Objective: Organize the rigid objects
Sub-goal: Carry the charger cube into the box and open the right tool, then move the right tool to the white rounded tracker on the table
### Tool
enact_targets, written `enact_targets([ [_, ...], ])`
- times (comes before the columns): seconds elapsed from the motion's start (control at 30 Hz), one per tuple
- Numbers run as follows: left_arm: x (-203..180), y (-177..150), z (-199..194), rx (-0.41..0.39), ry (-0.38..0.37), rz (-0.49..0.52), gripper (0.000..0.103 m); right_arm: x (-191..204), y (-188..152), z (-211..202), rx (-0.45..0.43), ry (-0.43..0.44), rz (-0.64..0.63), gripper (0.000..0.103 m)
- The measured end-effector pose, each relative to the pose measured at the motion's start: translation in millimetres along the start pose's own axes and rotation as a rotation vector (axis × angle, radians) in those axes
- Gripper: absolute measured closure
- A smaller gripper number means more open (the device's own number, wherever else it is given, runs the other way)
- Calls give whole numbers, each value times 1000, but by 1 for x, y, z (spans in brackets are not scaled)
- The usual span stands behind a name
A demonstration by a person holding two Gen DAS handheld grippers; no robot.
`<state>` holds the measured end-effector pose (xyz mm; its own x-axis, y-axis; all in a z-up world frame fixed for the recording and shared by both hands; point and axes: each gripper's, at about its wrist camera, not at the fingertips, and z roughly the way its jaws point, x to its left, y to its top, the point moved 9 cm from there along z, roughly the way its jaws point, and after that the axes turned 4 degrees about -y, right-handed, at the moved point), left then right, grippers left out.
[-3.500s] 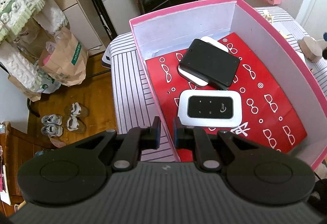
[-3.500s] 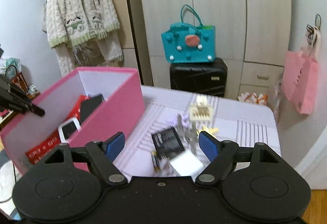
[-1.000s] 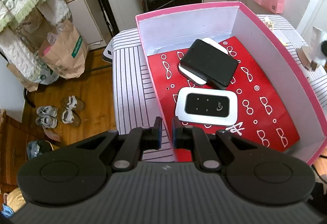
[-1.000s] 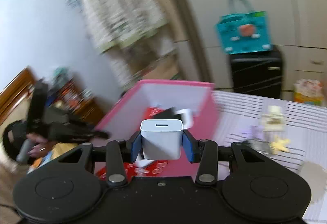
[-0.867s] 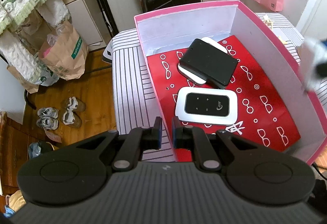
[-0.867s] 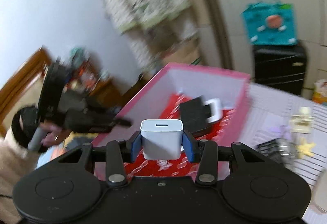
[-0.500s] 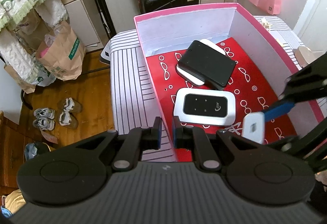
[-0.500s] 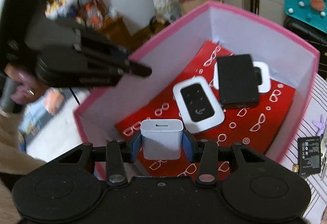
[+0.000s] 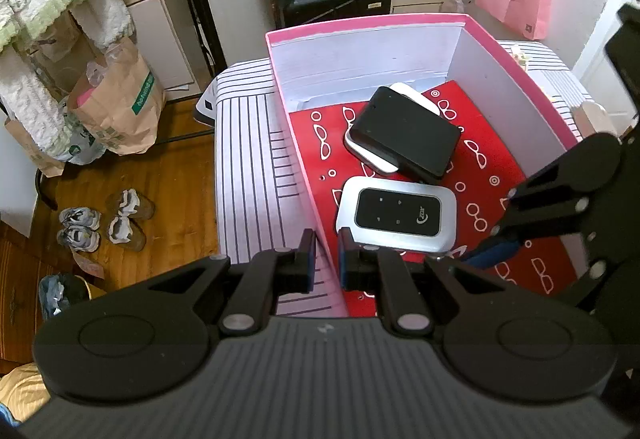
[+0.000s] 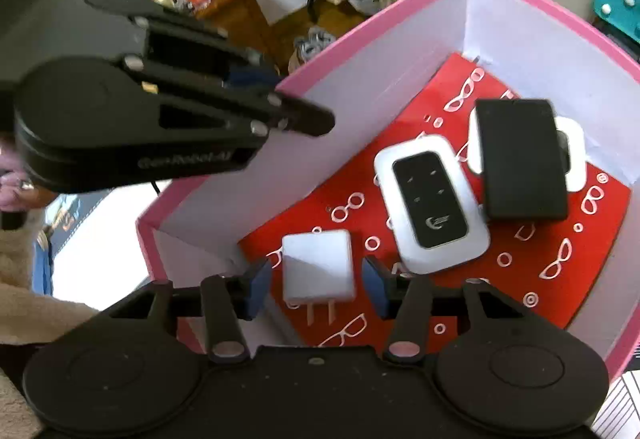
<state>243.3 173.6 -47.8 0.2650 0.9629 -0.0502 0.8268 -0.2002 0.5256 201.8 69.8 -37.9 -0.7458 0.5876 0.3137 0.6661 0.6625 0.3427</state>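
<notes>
Charger going into my pink box, joining three devices.
My right gripper is opening, white charger loose between its jaws; my left gripper pinches the box wall.

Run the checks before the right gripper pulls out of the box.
1. Charger free of the right gripper: ok, jaws are opening, gaps show both sides.
2. Charger inside the box: ok, on the red liner, prongs toward the camera.
3. Charger settled flat: cannot tell, it looks blurred.
4. Charger apart from the router: ok, a gap shows.
5. Left gripper steadying the box: ok, shut on the near wall.
6. Black case stable: ok, lying across the white device.
</notes>
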Motion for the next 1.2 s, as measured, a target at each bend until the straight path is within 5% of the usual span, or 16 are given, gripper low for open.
enact_targets([
  [0.27,1,0,0,-3,8,-25,93,-45,-8,-87,-249,-6,143,44],
  [0.67,-1,-2,1,-4,33,-23,93,-152,-107,-185,-439,-320,423,39],
  [0.77,-2,-1,2,0,37,-22,93,-178,-137,-183,-453,-435,491,36],
  [1.07,-1,-3,3,17,29,-44,93,-226,-207,-154,-495,-577,630,32],
  [1.2,-2,-4,4,24,38,-39,93,-237,-222,-134,-441,-658,627,32],
])
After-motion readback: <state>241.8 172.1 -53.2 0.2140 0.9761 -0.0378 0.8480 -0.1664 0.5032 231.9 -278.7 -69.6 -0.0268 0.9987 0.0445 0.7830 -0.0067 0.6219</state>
